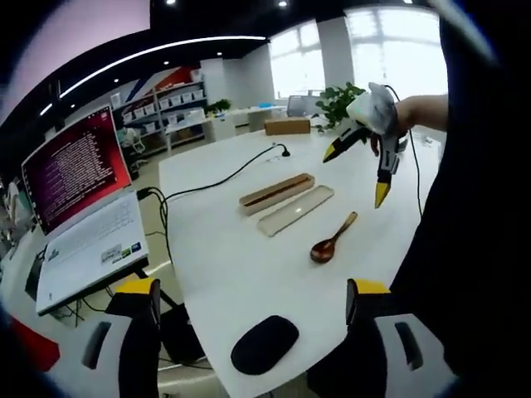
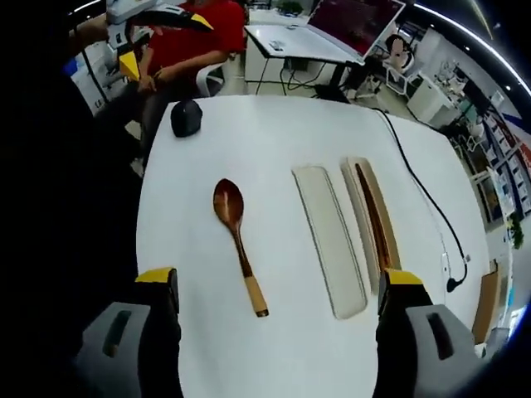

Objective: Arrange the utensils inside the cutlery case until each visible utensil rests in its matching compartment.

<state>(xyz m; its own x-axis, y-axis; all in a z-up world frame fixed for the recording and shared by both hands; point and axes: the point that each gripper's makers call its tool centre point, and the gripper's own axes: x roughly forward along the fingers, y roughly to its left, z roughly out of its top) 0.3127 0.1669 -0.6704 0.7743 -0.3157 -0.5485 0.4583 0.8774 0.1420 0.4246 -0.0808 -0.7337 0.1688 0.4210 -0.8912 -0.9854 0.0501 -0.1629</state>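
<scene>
Glossy wooden spoon [image 2: 236, 240] beside flat pale lid [image 2: 329, 239], long case [image 2: 372, 217] half-hidden; both tools [image 2: 278, 290] [image 1: 249, 303] open, empty.

In the left gripper view, the left gripper [image 1: 253, 300] rises at six o'clock, jaws spread wide, nothing between them. The right gripper [image 1: 358, 172] shows at two o'clock, held aloft in a hand [image 1: 383, 108], yellow-tipped jaws parted. In the right gripper view, the right gripper [image 2: 278, 288] stands empty, jaws wide; the left gripper [image 2: 162, 37] sits at eleven o'clock.
</scene>
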